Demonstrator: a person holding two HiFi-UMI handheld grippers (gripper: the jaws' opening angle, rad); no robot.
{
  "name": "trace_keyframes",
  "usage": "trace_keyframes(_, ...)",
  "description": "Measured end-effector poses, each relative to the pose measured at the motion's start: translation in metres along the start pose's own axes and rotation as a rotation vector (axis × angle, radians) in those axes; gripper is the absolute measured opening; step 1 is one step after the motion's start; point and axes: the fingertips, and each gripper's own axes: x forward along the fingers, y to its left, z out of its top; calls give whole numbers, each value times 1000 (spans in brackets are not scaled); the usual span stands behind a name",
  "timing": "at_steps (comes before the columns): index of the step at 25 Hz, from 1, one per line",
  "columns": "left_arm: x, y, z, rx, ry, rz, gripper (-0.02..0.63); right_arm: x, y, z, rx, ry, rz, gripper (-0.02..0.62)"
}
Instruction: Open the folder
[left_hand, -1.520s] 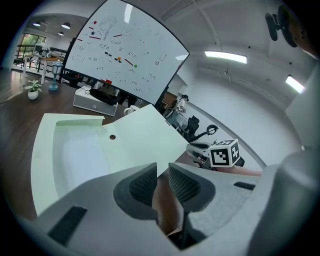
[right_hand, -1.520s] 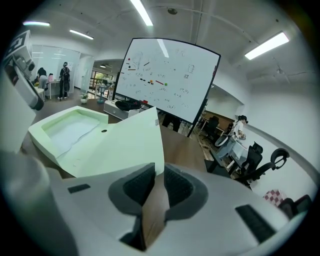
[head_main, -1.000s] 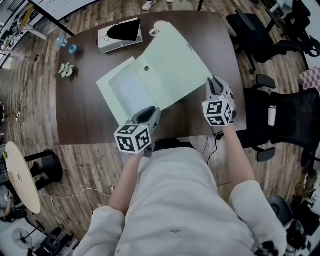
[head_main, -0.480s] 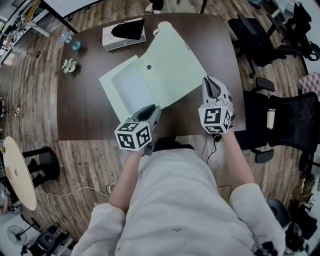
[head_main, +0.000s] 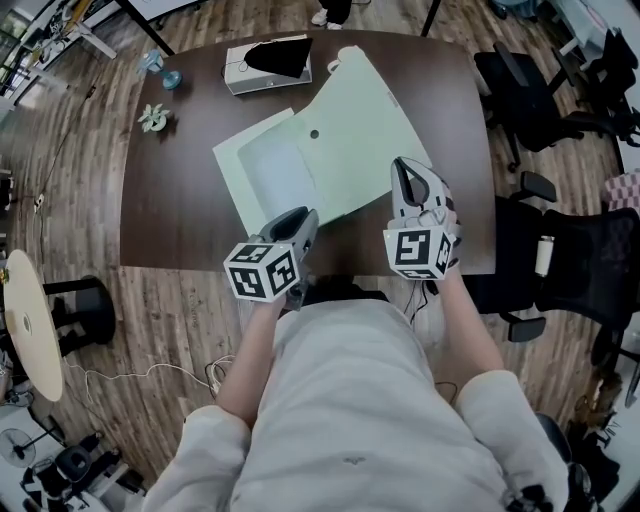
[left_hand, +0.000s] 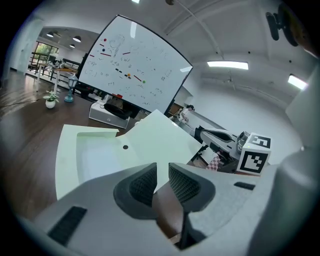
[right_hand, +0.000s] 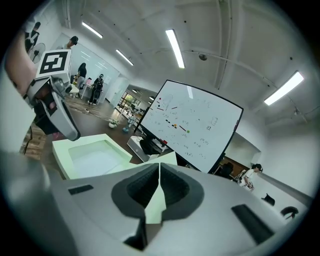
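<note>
Folder (head_main: 330, 150) is lying open on the dark bench (head_main: 170, 220), pale green, its cover (head_main: 365, 115) tilting up off the tray half (head_main: 265, 180). I am watching the right gripper (right_hand: 158, 186) clamping the cover's edge. Its jaws have just been closing, and only a thin green sliver is showing between the pads. In the head view the gripper's own body is hiding that grip. The left gripper (left_hand: 162, 181) is hovering with jaws apart at the folder's near corner, and I cannot tell whether a pad is touching it. A box (head_main: 265, 62) at the far edge is carrying something black I cannot make out.
</note>
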Motion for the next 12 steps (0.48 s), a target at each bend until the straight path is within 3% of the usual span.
trace_keyframes(12, -31, 12, 37, -2, -135, 54, 75, 21, 32, 48, 37, -92, 94, 3)
